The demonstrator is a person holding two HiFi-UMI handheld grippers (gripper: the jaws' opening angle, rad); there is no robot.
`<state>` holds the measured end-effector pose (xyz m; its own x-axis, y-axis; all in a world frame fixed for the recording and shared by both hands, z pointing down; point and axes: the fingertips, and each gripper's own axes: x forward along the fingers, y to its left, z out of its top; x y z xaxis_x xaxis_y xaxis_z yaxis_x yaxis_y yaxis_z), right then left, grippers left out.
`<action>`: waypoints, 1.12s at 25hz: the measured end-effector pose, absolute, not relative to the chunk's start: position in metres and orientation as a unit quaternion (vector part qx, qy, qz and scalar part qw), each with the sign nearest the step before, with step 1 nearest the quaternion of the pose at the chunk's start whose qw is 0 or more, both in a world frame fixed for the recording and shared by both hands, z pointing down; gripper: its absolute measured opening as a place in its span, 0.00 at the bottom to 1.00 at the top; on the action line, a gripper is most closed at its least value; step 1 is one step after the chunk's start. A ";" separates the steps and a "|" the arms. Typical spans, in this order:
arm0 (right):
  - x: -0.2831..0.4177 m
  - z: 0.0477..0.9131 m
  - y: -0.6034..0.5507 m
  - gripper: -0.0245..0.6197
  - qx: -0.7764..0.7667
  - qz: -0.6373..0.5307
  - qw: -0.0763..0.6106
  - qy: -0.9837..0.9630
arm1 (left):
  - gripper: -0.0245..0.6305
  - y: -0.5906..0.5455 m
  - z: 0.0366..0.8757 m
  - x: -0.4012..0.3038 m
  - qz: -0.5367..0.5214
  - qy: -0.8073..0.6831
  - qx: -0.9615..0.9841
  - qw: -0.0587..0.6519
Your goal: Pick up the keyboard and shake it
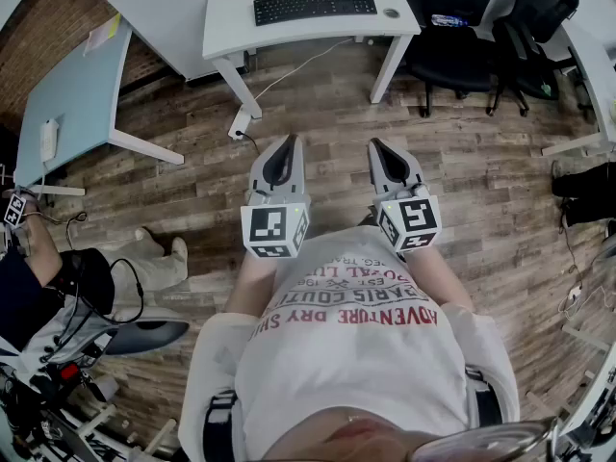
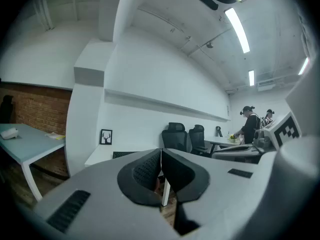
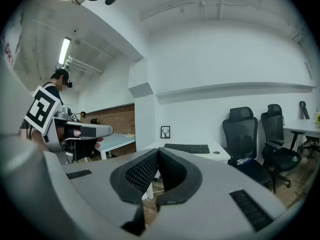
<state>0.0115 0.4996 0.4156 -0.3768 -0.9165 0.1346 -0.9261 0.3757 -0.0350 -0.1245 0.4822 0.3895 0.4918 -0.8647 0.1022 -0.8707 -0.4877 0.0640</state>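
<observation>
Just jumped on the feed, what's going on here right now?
A person stands on the wood floor facing a white desk, with a gripper in each hand. The left gripper and the right gripper are held side by side in front of the body, short of the desk. Both have their jaws shut with nothing between them. The black keyboard lies flat on the desk, untouched, so the pickup has not begun.
</observation>
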 end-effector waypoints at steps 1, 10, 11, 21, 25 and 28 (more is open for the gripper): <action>0.013 0.415 0.499 0.08 0.557 0.052 0.046 -0.828 | 0.08 0.481 0.389 -0.124 0.028 -0.504 0.862 0.052; 0.009 0.417 0.499 0.08 0.554 0.050 0.046 -0.830 | 0.08 0.483 0.393 -0.126 0.028 -0.508 0.859 0.052; 0.008 0.417 0.498 0.08 0.553 0.051 0.045 -0.830 | 0.08 0.483 0.394 -0.127 0.028 -0.508 0.859 0.052; -0.002 0.422 0.491 0.08 0.555 0.071 0.037 -0.828 | 0.08 0.475 0.400 -0.150 0.027 -0.520 0.851 0.071; -0.005 0.436 0.478 0.08 0.546 0.081 0.054 -0.832 | 0.08 0.462 0.411 -0.152 0.031 -0.524 0.847 0.083; -0.003 0.445 0.459 0.08 0.539 0.086 0.060 -0.835 | 0.08 0.447 0.420 -0.149 0.035 -0.530 0.843 0.089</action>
